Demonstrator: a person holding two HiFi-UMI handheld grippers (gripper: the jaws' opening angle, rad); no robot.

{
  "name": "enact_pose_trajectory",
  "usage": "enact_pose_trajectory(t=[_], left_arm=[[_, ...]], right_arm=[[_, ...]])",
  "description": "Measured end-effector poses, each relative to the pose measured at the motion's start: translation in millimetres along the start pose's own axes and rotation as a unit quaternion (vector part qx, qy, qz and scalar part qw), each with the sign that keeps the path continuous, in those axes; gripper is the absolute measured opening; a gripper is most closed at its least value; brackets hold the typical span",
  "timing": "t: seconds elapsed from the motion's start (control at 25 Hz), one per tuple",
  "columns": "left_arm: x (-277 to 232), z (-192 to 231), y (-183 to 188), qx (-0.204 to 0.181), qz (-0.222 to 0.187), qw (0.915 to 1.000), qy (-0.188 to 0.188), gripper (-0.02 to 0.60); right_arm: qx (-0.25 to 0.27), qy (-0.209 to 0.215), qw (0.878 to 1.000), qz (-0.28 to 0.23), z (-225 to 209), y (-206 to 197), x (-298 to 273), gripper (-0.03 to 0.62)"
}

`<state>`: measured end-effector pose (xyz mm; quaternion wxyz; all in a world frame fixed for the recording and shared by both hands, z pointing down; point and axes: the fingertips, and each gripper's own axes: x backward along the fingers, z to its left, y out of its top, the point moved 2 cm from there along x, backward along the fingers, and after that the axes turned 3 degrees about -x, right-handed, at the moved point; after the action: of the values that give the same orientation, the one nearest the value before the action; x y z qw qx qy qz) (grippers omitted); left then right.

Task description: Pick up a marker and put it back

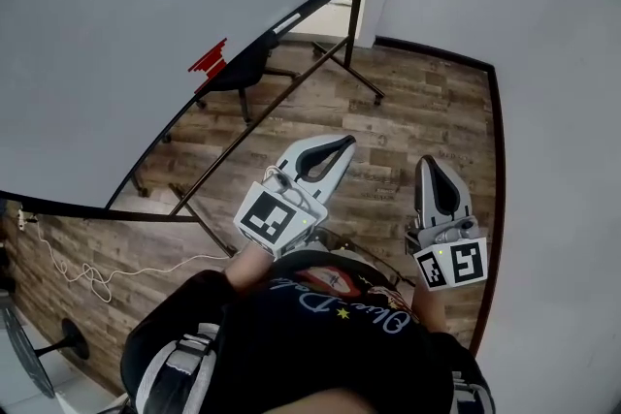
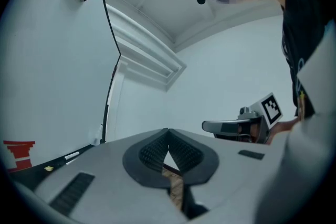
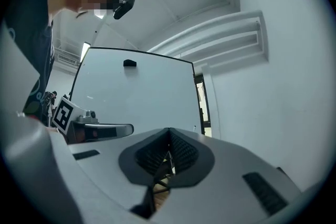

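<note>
Marker (image 2: 71, 155) shows only as a thin pale stick in my left gripper view, lying flat on the ledge (image 2: 31, 171) along the bottom edge of the whiteboard (image 1: 116, 34). It is too small for me to make out a cap or a colour. A red eraser (image 2: 20, 152) sits on the same ledge, further along the whiteboard from the marker, and a small yellow speck between them is too tiny to name. In my right gripper view the whiteboard's bottom edge is hidden behind my own gripper's body, so no marker shows there.

My left gripper (image 1: 345, 143) is closed and empty; its tips meet, with only wooden floor (image 1: 417, 102) showing through the gap behind the pads. My right gripper (image 1: 433, 162) is closed on nothing too. Both are held level over the floor, off the whiteboard's lower side, well apart from the ledge and the marker. The left one is nearer the whiteboard.
</note>
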<state>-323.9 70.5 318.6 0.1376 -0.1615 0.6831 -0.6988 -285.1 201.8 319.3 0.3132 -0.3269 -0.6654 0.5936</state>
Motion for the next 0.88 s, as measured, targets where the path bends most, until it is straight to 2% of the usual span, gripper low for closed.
enact_pose_trajectory(t=[0.24,0.52,0.88], left_arm=[[7.2,13.8,-5.6,0.017,-0.001,0.9998,-0.005,0.003],[17.8,35.3,-12.7,0.003,0.006,0.9999,-0.008,0.003],[23.9,51.0,-14.1,0.014,-0.002,0.9999,-0.004,0.003]], right_arm=[[0.010,-0.022,1.000,0.000,2.3,0.5,-7.6,0.000],[0.008,-0.036,0.999,0.002,10.0,-3.2,-14.3,0.000],[-0.002,-0.047,0.999,0.007,6.4,-5.6,-21.6,0.000]])
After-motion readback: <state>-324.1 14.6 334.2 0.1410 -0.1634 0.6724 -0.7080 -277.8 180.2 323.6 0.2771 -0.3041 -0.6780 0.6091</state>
